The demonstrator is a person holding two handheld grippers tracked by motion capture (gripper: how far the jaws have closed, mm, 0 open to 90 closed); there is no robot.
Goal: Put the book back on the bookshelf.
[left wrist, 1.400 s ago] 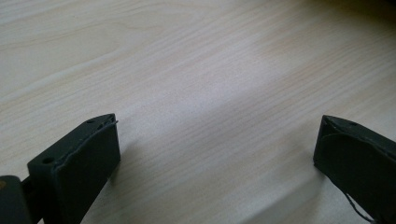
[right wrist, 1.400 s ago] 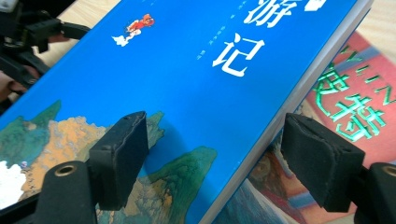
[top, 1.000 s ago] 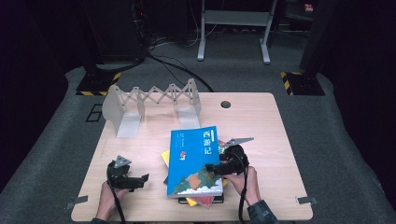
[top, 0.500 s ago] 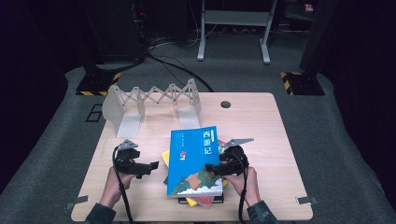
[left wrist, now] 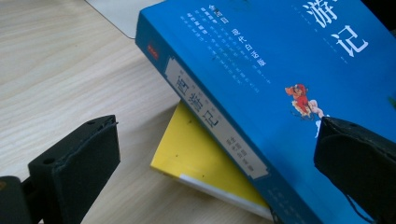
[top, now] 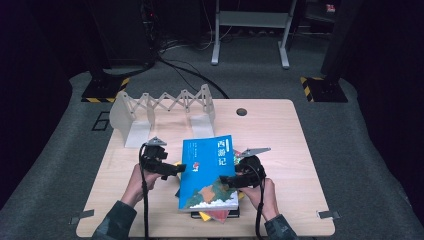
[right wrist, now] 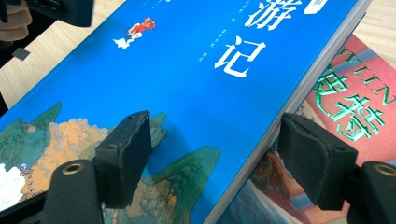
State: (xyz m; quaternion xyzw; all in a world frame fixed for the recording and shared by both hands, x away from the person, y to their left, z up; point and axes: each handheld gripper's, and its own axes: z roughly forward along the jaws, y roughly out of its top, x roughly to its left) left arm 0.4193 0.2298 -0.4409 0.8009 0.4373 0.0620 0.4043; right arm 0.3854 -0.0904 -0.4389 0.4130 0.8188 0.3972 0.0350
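Observation:
A thick blue book point(top: 210, 170) lies tilted on top of a small stack, over a yellow book point(left wrist: 201, 154) and a red book point(right wrist: 355, 93). My right gripper point(top: 227, 181) is shut on the blue book's point(right wrist: 187, 70) page edge at its near right, one jaw on the cover and the other under the edge point(right wrist: 215, 123). My left gripper point(top: 175, 169) stands open at the book's left side. Its jaws straddle the spine point(left wrist: 217, 128), one above the blue cover point(left wrist: 261, 70), the other over the bare table, neither touching.
A white accordion-style rack point(top: 165, 107) stands at the back left of the wooden table point(top: 280, 135), with a round cable hole point(top: 242, 111) behind the books. The left gripper point(right wrist: 60, 9) appears at the top left of the right gripper view.
My left gripper has risen and moved right, from the bare table up to the blue book's left edge. The right gripper and the book have stayed put.

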